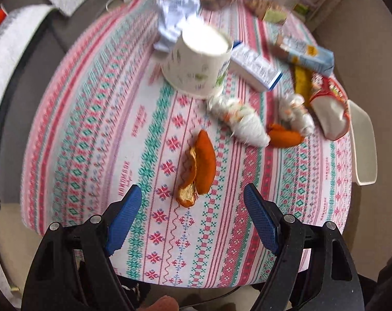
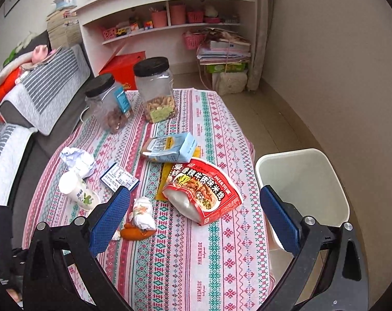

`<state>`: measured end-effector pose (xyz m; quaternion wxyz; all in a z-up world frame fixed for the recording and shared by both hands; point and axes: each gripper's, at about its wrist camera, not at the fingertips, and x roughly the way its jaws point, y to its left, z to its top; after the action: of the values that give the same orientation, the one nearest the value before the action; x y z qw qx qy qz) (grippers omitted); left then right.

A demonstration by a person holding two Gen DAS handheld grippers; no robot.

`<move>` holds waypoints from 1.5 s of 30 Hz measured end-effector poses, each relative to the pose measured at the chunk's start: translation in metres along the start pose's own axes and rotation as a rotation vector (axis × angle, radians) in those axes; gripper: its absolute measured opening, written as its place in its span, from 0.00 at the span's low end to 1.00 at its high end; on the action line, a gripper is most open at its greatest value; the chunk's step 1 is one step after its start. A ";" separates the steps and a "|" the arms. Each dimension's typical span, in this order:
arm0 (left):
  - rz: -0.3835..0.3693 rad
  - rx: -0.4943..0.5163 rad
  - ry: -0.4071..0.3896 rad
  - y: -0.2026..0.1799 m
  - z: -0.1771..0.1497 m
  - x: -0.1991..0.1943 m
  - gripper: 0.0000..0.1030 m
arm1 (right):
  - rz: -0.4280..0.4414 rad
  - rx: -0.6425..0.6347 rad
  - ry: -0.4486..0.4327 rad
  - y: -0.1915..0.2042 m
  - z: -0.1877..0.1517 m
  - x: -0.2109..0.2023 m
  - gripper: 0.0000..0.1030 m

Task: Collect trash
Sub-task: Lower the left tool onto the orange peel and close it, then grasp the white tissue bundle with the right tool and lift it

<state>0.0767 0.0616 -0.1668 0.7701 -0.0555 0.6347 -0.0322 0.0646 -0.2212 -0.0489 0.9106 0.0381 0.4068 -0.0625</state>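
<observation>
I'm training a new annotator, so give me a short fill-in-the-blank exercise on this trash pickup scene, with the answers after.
1. The paper cup stands ____ on the tablecloth.
2. Both the left gripper and the right gripper have their jaws ____.
3. Between the left gripper's fingers lies an orange ____.
4. The white bin beside the table is ____.

Missing words: upside down; open; peel; empty
</observation>
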 end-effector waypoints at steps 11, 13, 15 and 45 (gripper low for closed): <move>0.035 -0.004 0.058 -0.014 0.006 0.045 0.58 | 0.016 -0.092 0.083 0.022 -0.008 0.024 0.93; 0.040 0.012 0.083 -0.016 0.003 0.052 0.38 | 0.030 -0.115 0.098 0.029 -0.010 0.029 0.93; 0.047 0.033 0.076 -0.020 0.000 0.053 0.31 | 0.038 -0.143 0.106 0.037 -0.013 0.033 0.93; -0.040 -0.036 -0.236 0.052 -0.002 -0.061 0.17 | 0.196 -0.432 0.354 0.177 -0.077 0.126 0.66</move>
<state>0.0615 0.1202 -0.1146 0.8374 -0.0854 0.5391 -0.0295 0.1174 -0.0473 -0.1908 0.8142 -0.1072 0.5575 0.1214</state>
